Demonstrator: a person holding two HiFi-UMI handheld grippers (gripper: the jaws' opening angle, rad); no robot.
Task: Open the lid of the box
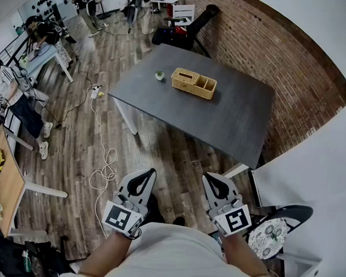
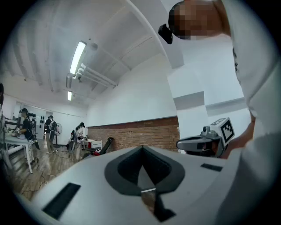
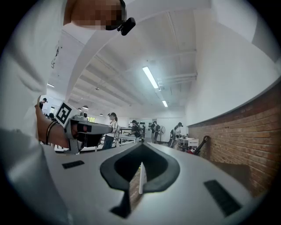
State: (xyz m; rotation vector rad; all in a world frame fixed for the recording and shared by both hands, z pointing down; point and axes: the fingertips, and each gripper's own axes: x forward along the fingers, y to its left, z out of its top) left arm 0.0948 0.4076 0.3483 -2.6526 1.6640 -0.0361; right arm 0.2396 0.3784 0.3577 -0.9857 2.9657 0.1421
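Two grippers in our hands: left gripper point(image 1: 148, 174) and right gripper point(image 1: 209, 178), each with jaws pressed together on nothing. We see the wicker box point(image 1: 193, 83) on the grey table point(image 1: 243, 115), well ahead of both jaw tips.

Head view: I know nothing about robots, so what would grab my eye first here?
The left gripper and right gripper, low in the foreground, both shut and empty, pointing toward a grey table. On it sits a woven box with a tiny potted plant beside it, next to a brick wall.
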